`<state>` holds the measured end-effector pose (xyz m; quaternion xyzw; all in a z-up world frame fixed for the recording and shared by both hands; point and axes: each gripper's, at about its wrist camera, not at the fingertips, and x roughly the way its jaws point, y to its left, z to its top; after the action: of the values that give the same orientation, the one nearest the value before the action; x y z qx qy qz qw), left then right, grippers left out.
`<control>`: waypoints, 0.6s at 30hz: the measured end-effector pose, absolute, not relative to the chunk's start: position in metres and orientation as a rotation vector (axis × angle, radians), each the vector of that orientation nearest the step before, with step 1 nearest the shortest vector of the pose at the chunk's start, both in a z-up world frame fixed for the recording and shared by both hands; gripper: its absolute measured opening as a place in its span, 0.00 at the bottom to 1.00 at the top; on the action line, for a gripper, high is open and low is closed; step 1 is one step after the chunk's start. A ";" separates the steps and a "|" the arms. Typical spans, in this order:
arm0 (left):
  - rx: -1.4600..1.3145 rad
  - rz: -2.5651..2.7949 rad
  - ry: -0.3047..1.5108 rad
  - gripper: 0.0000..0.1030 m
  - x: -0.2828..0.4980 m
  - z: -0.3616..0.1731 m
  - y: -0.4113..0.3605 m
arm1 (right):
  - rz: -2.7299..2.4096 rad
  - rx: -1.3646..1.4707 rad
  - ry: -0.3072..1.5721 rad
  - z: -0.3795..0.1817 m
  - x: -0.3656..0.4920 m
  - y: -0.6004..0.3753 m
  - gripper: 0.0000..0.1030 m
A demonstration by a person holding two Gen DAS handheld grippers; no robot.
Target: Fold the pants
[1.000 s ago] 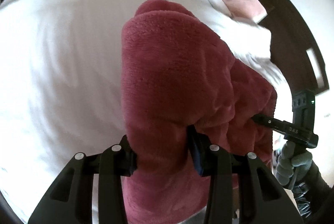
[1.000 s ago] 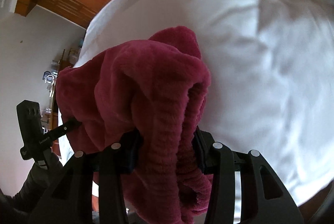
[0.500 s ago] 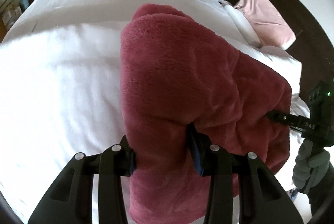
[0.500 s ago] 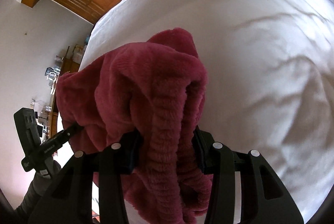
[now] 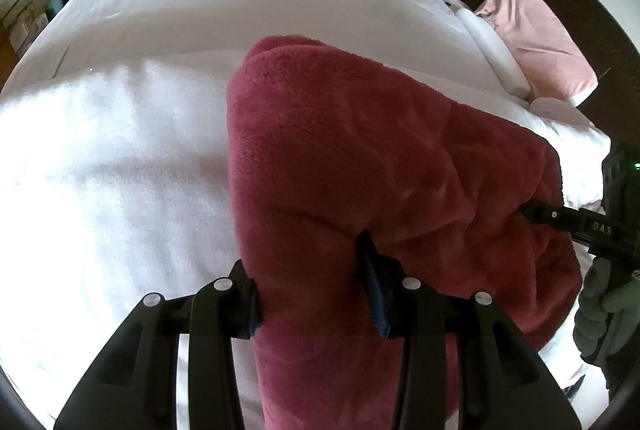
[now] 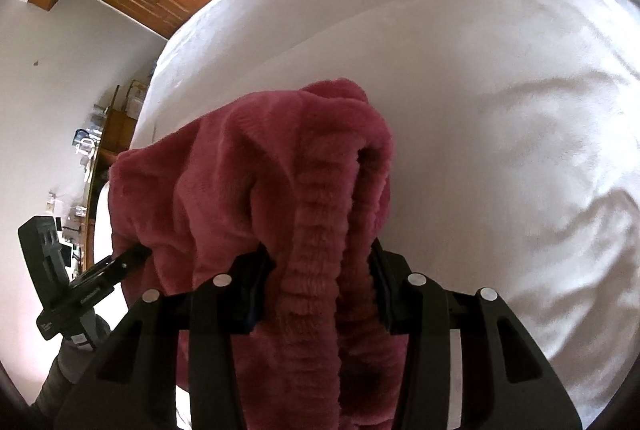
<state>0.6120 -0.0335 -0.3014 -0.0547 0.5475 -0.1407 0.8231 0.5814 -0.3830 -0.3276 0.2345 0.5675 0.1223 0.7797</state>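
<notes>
A wide bed covered by a white rumpled duvet (image 5: 120,157) fills both views, with a pale pink pillow (image 5: 536,37) against the dark headboard at its far right. Above the duvet hang the dark red fleece pants (image 5: 360,157), a thick plush bundle strung between the two tools, its far end seeming to reach the bedding, though that contact is hard to confirm. The main risk, as I judge it, is the heavy fleece sliding out of one grip while it hangs: the pile is slick and bulky, so a jerk or a pull apart could strip one end free and drop it in a heap, spoiling the fold line. Lowering it with the two ends uneven could also lay it down skewed or bunched. The left gripper (image 5: 312,294) has its jaws partly spread and clamping a thick wad of plain fleece, which bulges out past both pads. The right gripper (image 6: 320,290) is likewise partly spread, pinching a ribbed, gathered band, probably the waistband (image 6: 316,238), which runs down between its jaws. In each view the other tool appears at the edge, biting the far end of the cloth.
</notes>
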 end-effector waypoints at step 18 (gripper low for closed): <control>-0.016 -0.256 1.137 0.48 0.615 -0.322 -0.048 | 0.240 0.514 1.249 -0.360 0.609 -0.364 0.48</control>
<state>0.6153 -0.0479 -0.3219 -0.0077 0.5370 -0.1211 0.8348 0.6087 -0.3641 -0.3598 0.2375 0.5768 0.1109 0.7737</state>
